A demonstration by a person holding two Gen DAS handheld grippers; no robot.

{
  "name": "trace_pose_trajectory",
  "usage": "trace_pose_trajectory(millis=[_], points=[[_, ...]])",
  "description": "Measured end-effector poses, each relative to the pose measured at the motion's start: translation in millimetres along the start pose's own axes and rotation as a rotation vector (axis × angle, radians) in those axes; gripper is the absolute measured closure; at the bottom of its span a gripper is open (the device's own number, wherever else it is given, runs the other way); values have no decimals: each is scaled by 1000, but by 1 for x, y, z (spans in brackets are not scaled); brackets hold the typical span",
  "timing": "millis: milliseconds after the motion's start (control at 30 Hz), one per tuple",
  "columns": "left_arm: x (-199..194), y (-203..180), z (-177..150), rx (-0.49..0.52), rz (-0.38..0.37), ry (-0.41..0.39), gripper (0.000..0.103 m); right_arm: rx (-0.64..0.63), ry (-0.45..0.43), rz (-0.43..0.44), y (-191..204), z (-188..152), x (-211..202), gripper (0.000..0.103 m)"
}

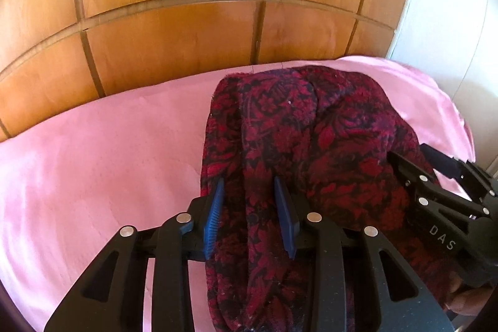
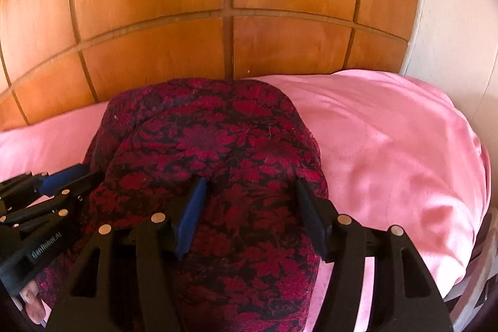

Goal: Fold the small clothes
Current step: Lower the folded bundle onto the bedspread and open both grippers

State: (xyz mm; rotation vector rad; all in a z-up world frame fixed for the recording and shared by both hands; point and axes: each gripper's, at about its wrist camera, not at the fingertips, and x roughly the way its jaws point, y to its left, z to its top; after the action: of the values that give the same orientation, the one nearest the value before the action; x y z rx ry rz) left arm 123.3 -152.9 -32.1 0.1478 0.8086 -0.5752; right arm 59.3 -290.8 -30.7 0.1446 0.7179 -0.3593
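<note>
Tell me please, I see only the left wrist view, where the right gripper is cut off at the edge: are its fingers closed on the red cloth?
Observer: No. In the right wrist view the right gripper has its fingers wide apart over the garment. Cloth lies between them, but it does not look pinched.
Operator: Where does the cloth end on that side?
Observer: Its edge runs just beside the outer finger. Beyond it there is only the pink sheet.
</note>
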Motion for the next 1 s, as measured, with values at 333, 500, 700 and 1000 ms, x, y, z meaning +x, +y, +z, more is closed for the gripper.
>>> trace_pose_trajectory(millis=[333, 500, 700, 1000], points=[[-38, 0, -10, -53, 31, -89, 43, 112, -28, -15, -22, 2, -36, 9], [-58, -5, -17, -58, 47, -120, 40, 97, -53, -20, -12, -3, -60, 5], [-77, -6, -26, -65, 71, -149, 31, 79, -75, -17, 3, -9, -81, 4], [-107, 6, -45, -87, 133, -195, 20, 79, -89, -27, 24, -41, -116, 3]])
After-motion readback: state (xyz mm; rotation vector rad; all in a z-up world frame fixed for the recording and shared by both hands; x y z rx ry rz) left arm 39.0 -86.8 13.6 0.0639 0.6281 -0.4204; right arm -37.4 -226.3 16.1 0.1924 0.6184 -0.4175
